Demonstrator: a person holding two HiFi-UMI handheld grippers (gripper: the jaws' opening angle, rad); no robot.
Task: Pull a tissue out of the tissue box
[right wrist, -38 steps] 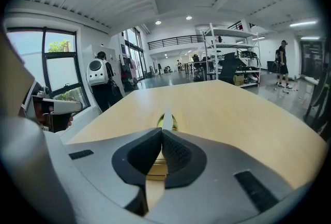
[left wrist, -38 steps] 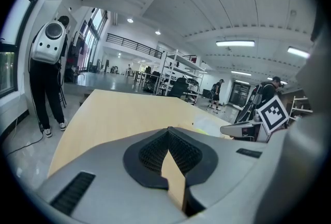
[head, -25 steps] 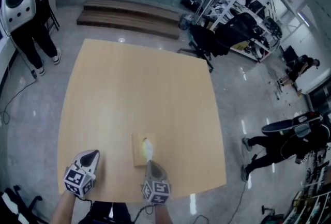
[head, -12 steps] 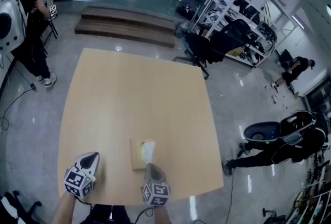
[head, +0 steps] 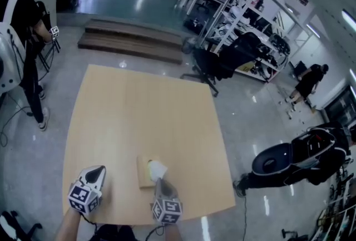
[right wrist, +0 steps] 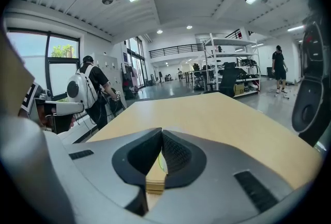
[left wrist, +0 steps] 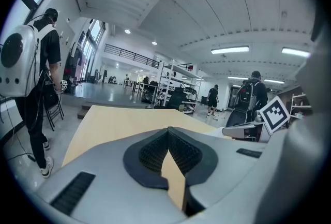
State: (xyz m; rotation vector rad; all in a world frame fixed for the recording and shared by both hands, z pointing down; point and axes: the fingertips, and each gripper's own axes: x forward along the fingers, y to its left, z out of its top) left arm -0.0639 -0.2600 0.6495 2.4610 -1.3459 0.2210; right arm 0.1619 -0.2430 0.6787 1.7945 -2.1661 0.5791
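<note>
A low wooden tissue box point(head: 144, 173) lies near the front edge of the tan table point(head: 139, 112). A white tissue point(head: 157, 168) stands up out of the box, and my right gripper point(head: 158, 179) is shut on it just above the box. In the right gripper view a pale sliver of tissue point(right wrist: 161, 162) shows between the closed pads, with the box point(right wrist: 155, 180) below. My left gripper point(head: 102, 170) hovers over the table to the left of the box, apart from it. Its jaws meet at the tips with nothing between them point(left wrist: 168, 130).
A person with a white backpack point(head: 12, 50) stands left of the table. Another person bends over at the right with a dark backpack point(head: 289, 159). Black office chairs point(head: 222, 59) and low wooden steps point(head: 130, 42) lie beyond the far edge.
Both grippers have risen a little. The tissue in my right gripper has come further out of the box, from a thin strip to a broader white tuft.
</note>
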